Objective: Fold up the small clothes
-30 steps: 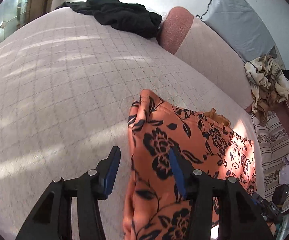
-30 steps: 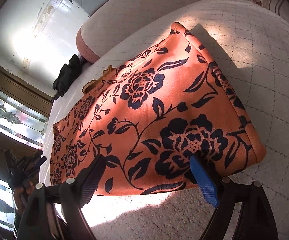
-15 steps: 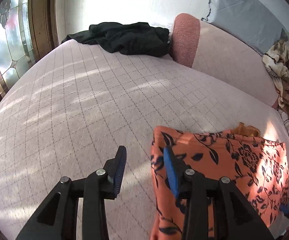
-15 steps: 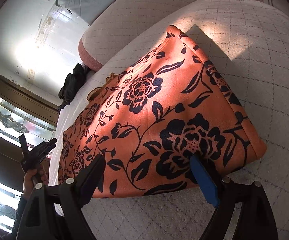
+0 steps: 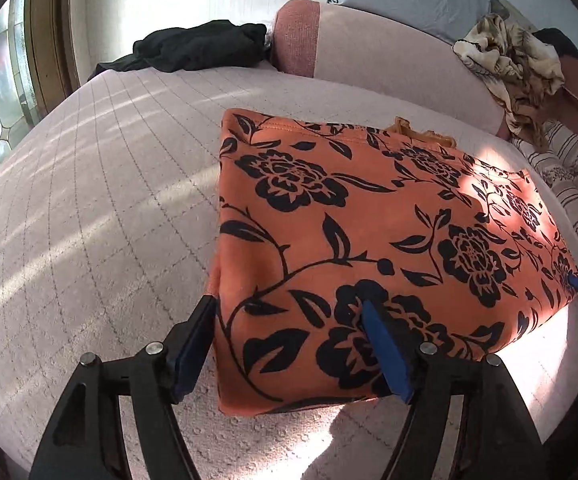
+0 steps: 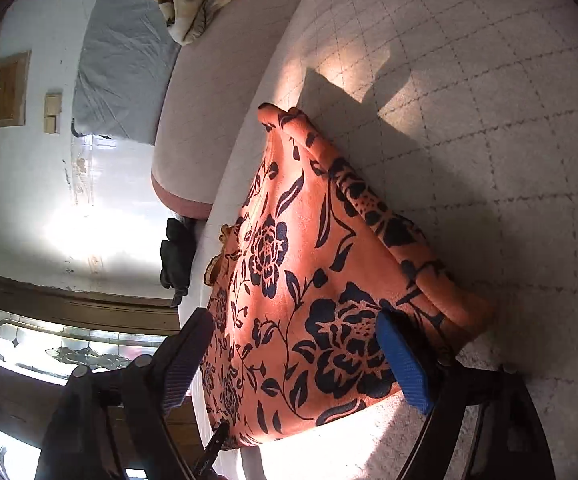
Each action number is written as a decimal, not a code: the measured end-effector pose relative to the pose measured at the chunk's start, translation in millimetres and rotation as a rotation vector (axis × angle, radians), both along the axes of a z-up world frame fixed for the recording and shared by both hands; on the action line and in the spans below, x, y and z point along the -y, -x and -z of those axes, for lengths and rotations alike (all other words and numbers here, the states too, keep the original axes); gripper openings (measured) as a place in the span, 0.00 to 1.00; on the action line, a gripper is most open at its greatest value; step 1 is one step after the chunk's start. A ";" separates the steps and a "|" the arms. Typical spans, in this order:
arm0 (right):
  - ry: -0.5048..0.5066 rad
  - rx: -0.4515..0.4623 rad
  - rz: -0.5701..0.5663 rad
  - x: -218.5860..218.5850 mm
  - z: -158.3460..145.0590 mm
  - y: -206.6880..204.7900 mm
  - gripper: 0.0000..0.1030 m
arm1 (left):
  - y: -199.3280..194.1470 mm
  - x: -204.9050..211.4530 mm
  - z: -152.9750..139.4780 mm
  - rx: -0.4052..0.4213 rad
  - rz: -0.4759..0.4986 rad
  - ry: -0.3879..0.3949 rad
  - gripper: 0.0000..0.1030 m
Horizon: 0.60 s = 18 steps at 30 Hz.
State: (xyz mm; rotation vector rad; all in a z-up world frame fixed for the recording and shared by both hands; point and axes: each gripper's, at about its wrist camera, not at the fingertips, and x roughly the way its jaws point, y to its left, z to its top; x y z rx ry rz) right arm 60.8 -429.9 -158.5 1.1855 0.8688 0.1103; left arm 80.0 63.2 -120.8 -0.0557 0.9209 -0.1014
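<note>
Sunlight streaks a quilted pink bedspread [image 5: 89, 208] where an orange floral garment [image 5: 369, 232] lies folded flat; the left gripper [image 5: 293, 344] spreads wide over its near-left corner, while the right gripper [image 6: 297, 356] gapes, ungrasping, over its opposite end.

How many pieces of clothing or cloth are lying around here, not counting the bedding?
3 in view. The orange floral garment lies on the bed, a black garment at its far corner, and a tan patterned cloth is crumpled on the headboard. Others may be hidden.
</note>
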 end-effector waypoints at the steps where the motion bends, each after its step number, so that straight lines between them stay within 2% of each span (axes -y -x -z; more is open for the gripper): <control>1: 0.038 0.005 -0.005 -2.1 -9.5 3.0 0.86 | -1.8 0.5 -2.5 -0.011 -0.007 -0.004 0.73; 5: 0.048 0.050 -0.061 -12.4 -28.7 -4.3 0.86 | -6.7 -0.4 -10.2 -0.018 -0.042 0.014 0.73; 11: 0.100 0.059 -0.122 -16.9 -41.3 -67.8 0.86 | -12.2 -5.3 -6.8 -0.054 -0.096 0.010 0.73; 13: 0.088 0.040 -0.129 -13.6 -32.6 -94.6 0.86 | -14.9 -8.7 -3.0 -0.068 -0.107 0.022 0.73; 15: 0.088 -0.021 -0.125 -6.6 -10.0 -119.0 0.86 | -15.9 -11.9 0.4 -0.079 -0.115 0.043 0.74; 16: 0.072 -0.044 -0.090 0.4 3.2 -125.9 0.86 | -16.0 -12.3 0.6 -0.077 -0.118 0.044 0.74; 18: -0.001 -0.026 -0.007 9.5 10.1 -126.7 0.86 | -15.8 -11.6 0.6 -0.075 -0.120 0.040 0.75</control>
